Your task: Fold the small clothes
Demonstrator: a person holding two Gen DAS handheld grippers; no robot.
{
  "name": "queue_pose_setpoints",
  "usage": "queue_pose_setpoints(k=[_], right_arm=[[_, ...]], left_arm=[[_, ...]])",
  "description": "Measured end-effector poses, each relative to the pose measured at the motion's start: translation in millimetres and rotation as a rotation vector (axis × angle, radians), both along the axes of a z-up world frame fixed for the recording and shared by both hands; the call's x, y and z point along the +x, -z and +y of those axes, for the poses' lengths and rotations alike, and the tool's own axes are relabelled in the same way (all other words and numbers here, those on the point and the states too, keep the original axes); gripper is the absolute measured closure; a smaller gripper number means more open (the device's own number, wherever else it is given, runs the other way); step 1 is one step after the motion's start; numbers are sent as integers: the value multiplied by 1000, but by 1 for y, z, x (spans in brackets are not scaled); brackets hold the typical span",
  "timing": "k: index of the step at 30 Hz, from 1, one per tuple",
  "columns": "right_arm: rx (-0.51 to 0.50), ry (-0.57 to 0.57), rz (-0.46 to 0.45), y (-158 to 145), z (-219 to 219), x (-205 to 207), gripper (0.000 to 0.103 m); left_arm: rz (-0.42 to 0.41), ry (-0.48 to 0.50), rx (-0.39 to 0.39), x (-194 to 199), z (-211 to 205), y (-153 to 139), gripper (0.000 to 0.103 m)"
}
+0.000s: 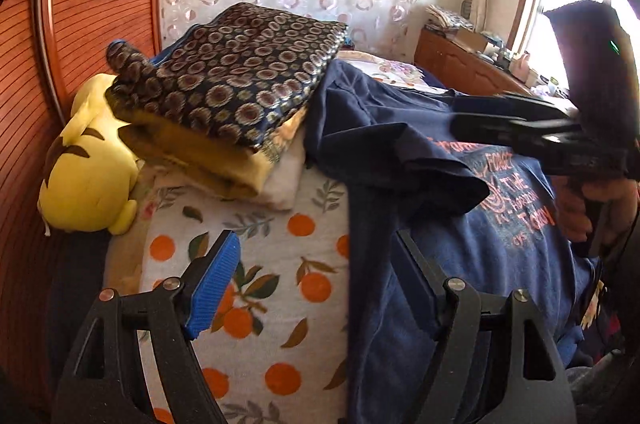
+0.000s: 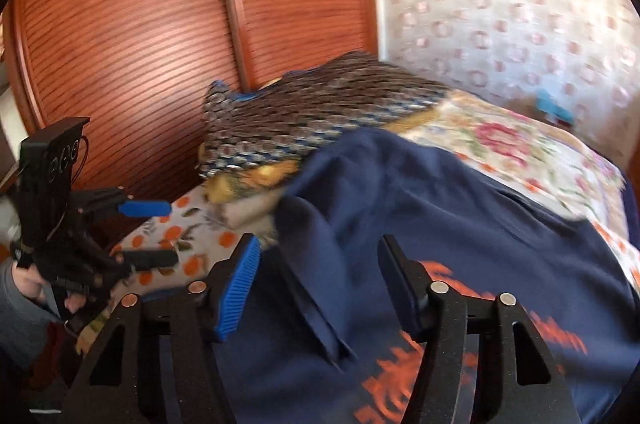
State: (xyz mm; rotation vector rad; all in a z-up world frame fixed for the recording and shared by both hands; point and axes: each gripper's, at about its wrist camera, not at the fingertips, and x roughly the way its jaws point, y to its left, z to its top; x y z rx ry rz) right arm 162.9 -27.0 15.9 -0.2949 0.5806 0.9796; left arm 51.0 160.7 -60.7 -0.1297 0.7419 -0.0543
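A navy T-shirt with orange print lies spread on the bed, one sleeve folded over its chest; it also fills the right wrist view. My left gripper is open and empty above the shirt's left edge, its blue-padded finger over the orange-print sheet. It also shows at the left of the right wrist view, open. My right gripper is open above the folded sleeve, holding nothing. It shows at the right of the left wrist view, jaws close together there.
A stack of folded patterned blankets sits behind the shirt. A yellow plush toy lies by the wooden wardrobe. The orange-print sheet covers the bed's left part. A dresser stands under the window.
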Motion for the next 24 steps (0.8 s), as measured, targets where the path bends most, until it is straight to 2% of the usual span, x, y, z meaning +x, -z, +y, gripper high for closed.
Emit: queue_pose_setpoints(k=[5, 8, 10, 13, 16, 18, 21, 24], right_arm=[[-154, -54, -26, 19, 77, 5, 60], [-230, -53, -48, 31, 104, 12, 77], [-275, -58, -52, 35, 112, 20, 97], [-250, -77, -46, 37, 108, 24, 103], [-132, -36, -34, 23, 89, 33, 103], [-60, 36, -43, 15, 65, 37, 103], [-27, 140, -41, 21, 30, 43, 103], [-53, 134, -44, 30, 31, 31, 103]], left_arm=[[-12, -10, -15, -9, 7, 3, 25], [-9, -12, -23, -10, 7, 7, 25], [-3, -5, -28, -9, 4, 11, 25], [9, 12, -22, -8, -4, 16, 25], [17, 26, -16, -6, -13, 19, 25], [23, 32, -9, -5, -17, 22, 25], [35, 40, 2, -1, -22, 24, 25], [34, 40, 12, 0, -25, 24, 25]])
